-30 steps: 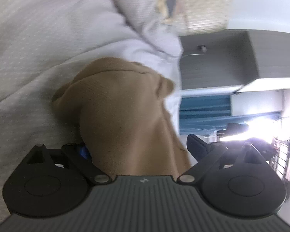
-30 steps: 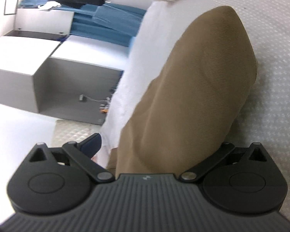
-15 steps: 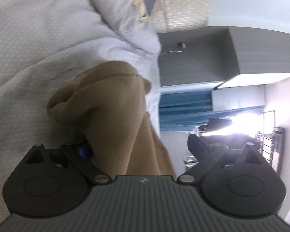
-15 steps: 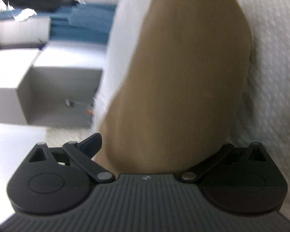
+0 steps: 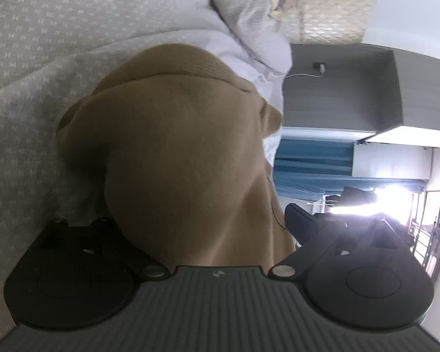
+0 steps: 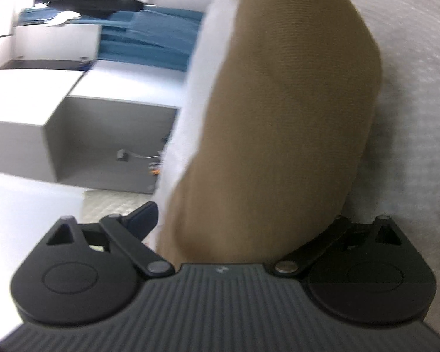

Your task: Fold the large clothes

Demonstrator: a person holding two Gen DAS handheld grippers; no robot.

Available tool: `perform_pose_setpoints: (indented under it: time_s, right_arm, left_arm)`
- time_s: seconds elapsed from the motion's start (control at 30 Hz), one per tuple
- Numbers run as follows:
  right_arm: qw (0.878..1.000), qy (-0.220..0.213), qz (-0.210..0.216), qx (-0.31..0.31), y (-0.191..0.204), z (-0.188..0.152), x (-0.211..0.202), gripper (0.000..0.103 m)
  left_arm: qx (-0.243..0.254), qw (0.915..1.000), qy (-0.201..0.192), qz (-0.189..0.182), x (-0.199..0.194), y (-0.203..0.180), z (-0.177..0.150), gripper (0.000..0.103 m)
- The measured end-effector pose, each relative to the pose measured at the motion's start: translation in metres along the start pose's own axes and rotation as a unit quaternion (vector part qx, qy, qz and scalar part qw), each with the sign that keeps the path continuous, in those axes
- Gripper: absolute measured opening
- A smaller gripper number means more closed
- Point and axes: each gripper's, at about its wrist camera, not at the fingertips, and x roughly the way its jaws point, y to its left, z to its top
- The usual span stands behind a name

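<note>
brown garment – lies bunched on the bed, long axis running away from both tongs | left tongs and right tongs – spread wide around it; right jaws just narrowing; grip: cannot tell

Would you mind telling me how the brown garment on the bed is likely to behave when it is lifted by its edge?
The brown garment would probably flop: it already bulges and sags in soft rounded folds. Its ribbed knit looks fairly thick, so it may feel somewhat heavy and grip rather than slip. On the bed cover it would likely drag and bunch, not slide.
</note>
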Motion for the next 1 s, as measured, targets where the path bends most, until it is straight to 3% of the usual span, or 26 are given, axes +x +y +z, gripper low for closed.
perform_pose_setpoints:
  time_s: [0.03, 0.1, 0.3, 0.37, 0.47, 0.6, 0.77, 1.0]
  right_arm:
    - [1.0, -0.001, -0.015, -0.005, 0.0, 0.002, 0.002, 0.085]
    - [0.999, -0.002, -0.042, -0.012, 0.001, 0.004, 0.008, 0.081]
    - [0.998, -0.014, -0.054, -0.029, 0.012, -0.001, 0.019, 0.067]
    - [0.997, -0.014, -0.053, -0.055, 0.02, -0.005, 0.015, 0.055]
    - [0.992, -0.019, -0.044, -0.115, 0.04, -0.011, 0.01, 0.046]
    - [0.985, -0.02, -0.025, -0.172, 0.06, -0.013, 0.007, 0.042]
    - [0.971, -0.024, 0.013, -0.239, 0.086, -0.01, -0.003, 0.04]
    - [0.949, -0.016, 0.067, -0.307, 0.123, -0.004, -0.029, 0.04]
  left_arm:
    - [-0.004, 1.0, -0.003, 0.004, 0.001, 0.0, 0.001, 0.091]
    - [-0.012, 0.9998, -0.005, 0.011, 0.003, 0.002, 0.004, 0.085]
    - [0.033, 0.9975, -0.008, 0.062, 0.003, -0.007, 0.004, 0.056]
    - [0.06, 0.9953, -0.012, 0.075, 0.004, -0.015, 0.003, 0.05]
    - [0.101, 0.991, -0.019, 0.086, 0.004, -0.026, 0.0, 0.043]
    - [0.159, 0.9824, -0.026, 0.095, 0.003, -0.042, -0.005, 0.034]
    - [0.242, 0.9646, -0.047, 0.094, -0.008, -0.066, -0.015, 0.029]
    - [0.276, 0.9578, -0.054, 0.062, -0.04, -0.078, -0.02, 0.027]
